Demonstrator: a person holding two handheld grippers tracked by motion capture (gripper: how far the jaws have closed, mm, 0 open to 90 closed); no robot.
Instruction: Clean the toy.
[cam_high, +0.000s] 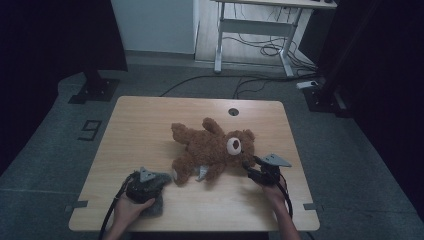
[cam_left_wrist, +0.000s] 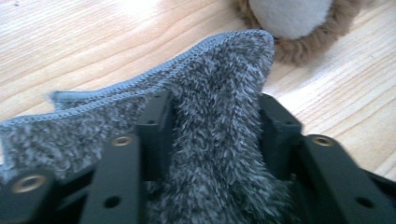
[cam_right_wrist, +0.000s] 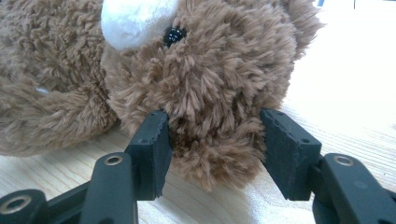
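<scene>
Grasp step: left gripper (cam_left_wrist: 212, 140) jaws clamp the grey cloth (cam_left_wrist: 219, 93), lower left; right gripper (cam_right_wrist: 215, 140) jaws pinch the teddy bear (cam_right_wrist: 205, 70), centre. Next, judged: bring cloth to bear.

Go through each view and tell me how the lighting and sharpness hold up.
High view: dim and soft, dark room edges, the brown plush teddy bear readable. Left gripper view: bright glare on the light wooden table; grey fuzzy cloth slightly blurred up close. Right gripper view: bear fur sharp, tabletop at right washed out white.

Jaws around teddy bear (cam_right_wrist: 205, 84) head
</scene>
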